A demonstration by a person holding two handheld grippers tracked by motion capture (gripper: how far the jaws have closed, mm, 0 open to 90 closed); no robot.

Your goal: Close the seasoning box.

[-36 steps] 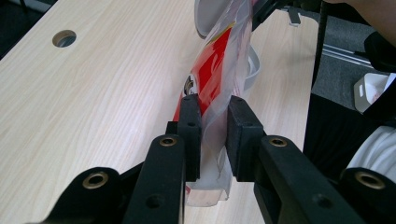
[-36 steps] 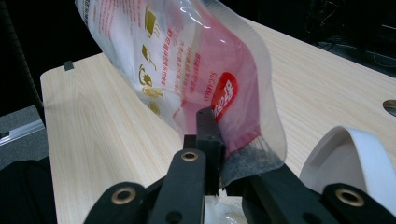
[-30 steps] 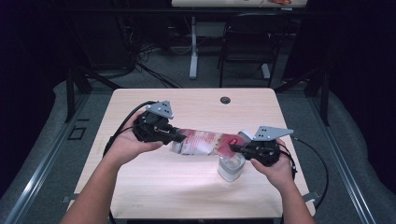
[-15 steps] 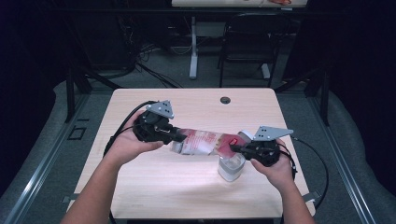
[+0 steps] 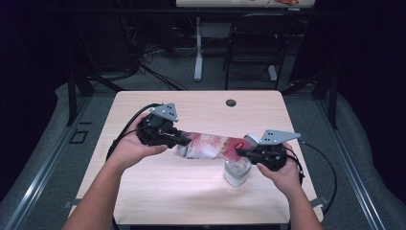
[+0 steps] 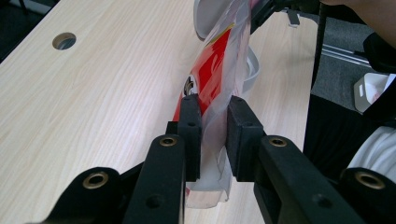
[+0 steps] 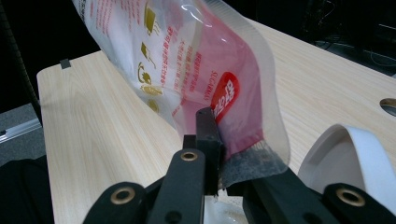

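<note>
Red-and-clear printed pouch [image 5: 210, 146], black claws

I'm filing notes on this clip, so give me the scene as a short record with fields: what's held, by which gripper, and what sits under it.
held item: clear plastic pouch with red print, stretched level between the two grippers
left gripper: jaws shut on one end of the pouch
right gripper: jaws shut on the other end, by the red label
below the pouch: white cup standing on the table, under the right-hand end
surface: light wooden table with a round cable hole near the far edge
pouring: none seen
</note>
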